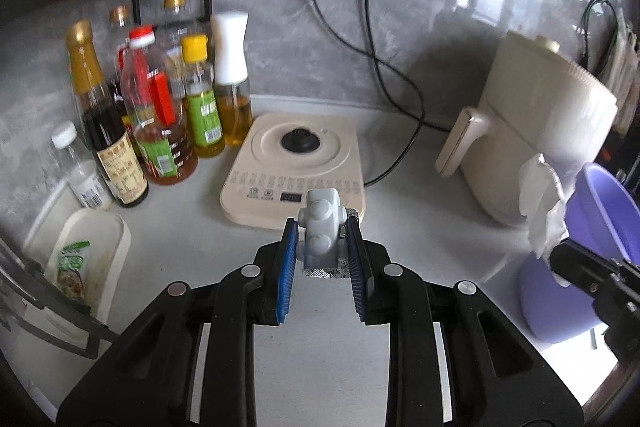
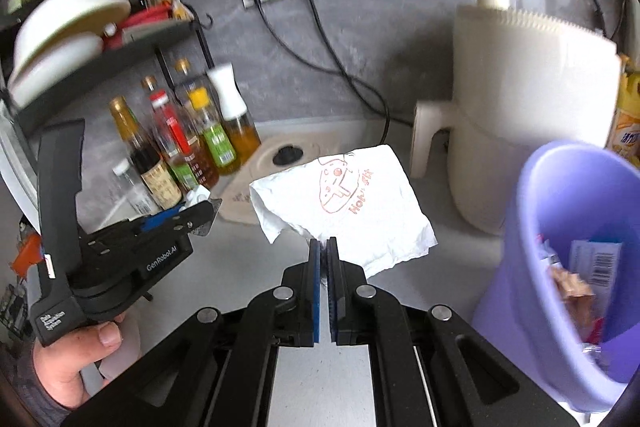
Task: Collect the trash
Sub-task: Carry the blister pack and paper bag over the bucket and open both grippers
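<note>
both grippers are loaded and held up off the counter (image 1: pixel 420 239), so this looks like the carry step. the left gripper (image 1: pixel 322 239) is clamped on a small grey plastic piece (image 1: pixel 320 227) with a foil blister strip (image 1: pixel 325 271) pinched behind it. the right gripper (image 2: pixel 324 247) is squeezed tight on the edge of a crumpled white napkin (image 2: pixel 352 203) with a red print. the purple bin (image 2: pixel 560 247) stands to the right, beside the cream appliance (image 2: pixel 520 107), already holding wrappers. next, i'd guess, each load needs swinging over the bin's mouth before the jaws let go, napkin first since it hangs nearer
</note>
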`<state>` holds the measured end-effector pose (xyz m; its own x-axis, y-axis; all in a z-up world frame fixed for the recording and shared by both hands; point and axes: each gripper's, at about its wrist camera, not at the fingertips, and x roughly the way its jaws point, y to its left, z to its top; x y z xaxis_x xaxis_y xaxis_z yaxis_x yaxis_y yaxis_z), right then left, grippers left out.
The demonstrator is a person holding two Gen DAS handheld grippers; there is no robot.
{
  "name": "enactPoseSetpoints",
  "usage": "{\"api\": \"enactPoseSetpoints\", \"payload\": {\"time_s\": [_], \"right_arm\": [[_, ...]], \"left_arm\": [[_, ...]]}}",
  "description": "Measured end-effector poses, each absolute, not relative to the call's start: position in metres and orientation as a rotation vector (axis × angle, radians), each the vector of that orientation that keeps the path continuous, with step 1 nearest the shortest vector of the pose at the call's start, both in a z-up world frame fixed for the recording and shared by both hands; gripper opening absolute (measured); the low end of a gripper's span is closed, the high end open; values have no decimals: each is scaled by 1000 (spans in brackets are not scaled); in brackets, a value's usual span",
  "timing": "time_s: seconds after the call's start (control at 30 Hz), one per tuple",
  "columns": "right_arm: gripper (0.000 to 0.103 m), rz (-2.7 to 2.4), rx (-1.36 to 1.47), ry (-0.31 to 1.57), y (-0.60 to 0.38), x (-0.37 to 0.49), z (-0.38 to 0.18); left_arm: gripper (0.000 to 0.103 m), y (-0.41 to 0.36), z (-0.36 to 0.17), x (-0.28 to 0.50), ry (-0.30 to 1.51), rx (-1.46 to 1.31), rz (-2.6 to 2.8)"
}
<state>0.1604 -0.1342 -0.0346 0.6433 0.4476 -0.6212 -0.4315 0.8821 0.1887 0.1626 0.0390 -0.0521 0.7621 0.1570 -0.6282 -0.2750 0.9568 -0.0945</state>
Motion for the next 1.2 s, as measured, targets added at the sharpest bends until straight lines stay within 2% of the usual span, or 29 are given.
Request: {"api": "enactPoseSetpoints", "payload": {"time_s": [0.43, 0.8, 0.9, 0.93, 0.97, 1.0, 1.2], "right_arm": [[4, 443, 91, 583, -196, 134, 17], [5, 315, 152, 569, -258, 133, 24], [10, 275, 157, 593, -269, 137, 20], [32, 272, 163, 604, -272, 138, 18], [46, 267, 181, 599, -278, 137, 17], [54, 253, 190, 582, -282, 134, 17], [54, 242, 197, 588, -296, 126, 15]], "left_arm": [[24, -20, -13, 159, 606, -89, 141], [25, -73, 2, 164, 589, -23, 54], [24, -84, 3, 166, 587, -6, 35], [25, -86, 4, 166, 587, -3, 30], [25, -90, 4, 167, 588, 2, 24], [25, -91, 3, 168, 590, 5, 20], [25, -103, 5, 171, 588, 16, 0]]}}
